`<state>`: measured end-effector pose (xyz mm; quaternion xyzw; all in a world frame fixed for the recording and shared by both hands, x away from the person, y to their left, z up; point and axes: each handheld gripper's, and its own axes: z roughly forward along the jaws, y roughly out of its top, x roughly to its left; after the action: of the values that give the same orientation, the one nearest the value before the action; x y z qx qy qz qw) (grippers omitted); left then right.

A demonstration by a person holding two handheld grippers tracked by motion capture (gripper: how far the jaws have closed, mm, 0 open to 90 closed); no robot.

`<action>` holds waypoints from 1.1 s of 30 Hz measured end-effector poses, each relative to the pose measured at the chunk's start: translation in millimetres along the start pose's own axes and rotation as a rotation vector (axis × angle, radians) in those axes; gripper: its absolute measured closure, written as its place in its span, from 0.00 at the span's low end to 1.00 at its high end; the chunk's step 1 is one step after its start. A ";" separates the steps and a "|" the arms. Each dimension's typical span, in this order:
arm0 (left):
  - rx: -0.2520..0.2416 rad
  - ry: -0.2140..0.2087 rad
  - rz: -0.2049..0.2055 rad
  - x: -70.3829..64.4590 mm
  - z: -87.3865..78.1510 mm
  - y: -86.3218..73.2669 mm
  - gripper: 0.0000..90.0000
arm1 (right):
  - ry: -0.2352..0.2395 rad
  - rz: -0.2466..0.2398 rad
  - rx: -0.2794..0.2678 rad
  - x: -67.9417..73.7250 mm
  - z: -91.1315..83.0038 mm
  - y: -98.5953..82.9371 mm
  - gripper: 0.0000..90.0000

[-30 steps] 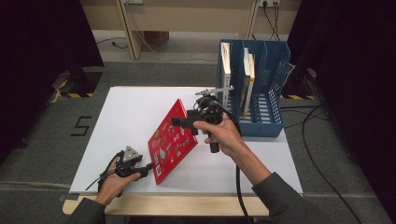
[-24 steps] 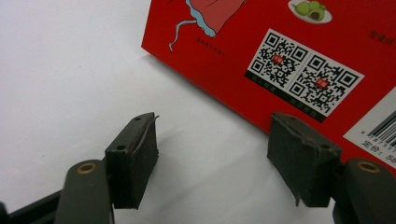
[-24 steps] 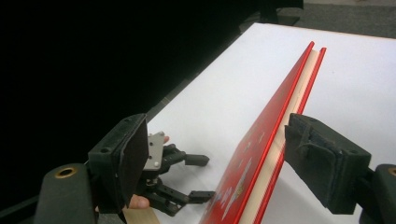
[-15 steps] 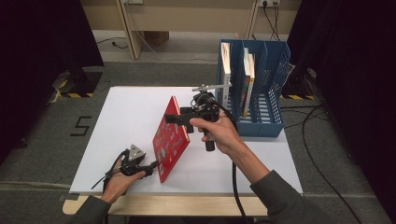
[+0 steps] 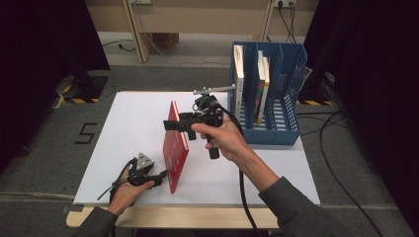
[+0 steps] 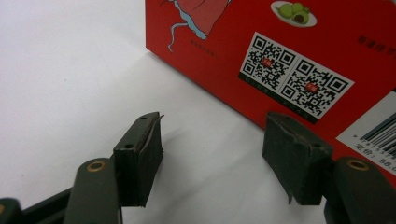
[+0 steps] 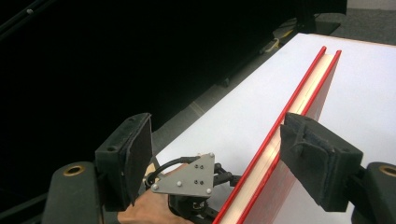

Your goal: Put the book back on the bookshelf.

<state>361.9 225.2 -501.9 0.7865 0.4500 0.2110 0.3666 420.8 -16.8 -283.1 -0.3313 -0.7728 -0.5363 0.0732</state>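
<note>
i see the red book (image 5: 176,148) standing up on its edge on the white table (image 5: 133,123). my right gripper (image 5: 170,125) is up at the book's top edge, with its jaws apart. my left gripper (image 5: 160,178) sits low beside the book's near end, jaws apart too, holding nothing. the cover shows two square codes, a barcode and "58.0". a blue rack (image 5: 276,94) with books is well apart.
</note>
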 end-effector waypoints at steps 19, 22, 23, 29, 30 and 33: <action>-0.014 0.012 0.029 -8.5 2.9 2.9 0.41 | 0.087 -0.023 -0.007 5.2 15.5 5.5 0.32; -0.011 0.013 0.018 -7.9 3.5 3.3 0.40 | 0.084 -0.016 -0.011 3.7 13.9 5.5 0.31; -0.009 0.014 0.012 -7.0 3.8 3.3 0.37 | 0.085 -0.016 -0.010 3.2 13.3 5.2 0.31; -0.011 -0.003 -0.009 -4.4 3.8 2.7 0.24 | 0.089 0.008 -0.020 -2.0 9.9 4.8 0.32; -0.009 -0.009 -0.008 -3.9 3.8 2.7 0.22 | 0.085 0.010 -0.021 -2.6 8.9 4.4 0.32; -0.008 -0.005 -0.004 -4.4 3.8 2.7 0.22 | 0.083 0.024 -0.039 -5.7 6.4 2.2 0.32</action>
<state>363.7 219.1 -502.3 0.7846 0.4496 0.2101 0.3715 428.0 -13.2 -286.7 -0.3192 -0.7547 -0.5635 0.1051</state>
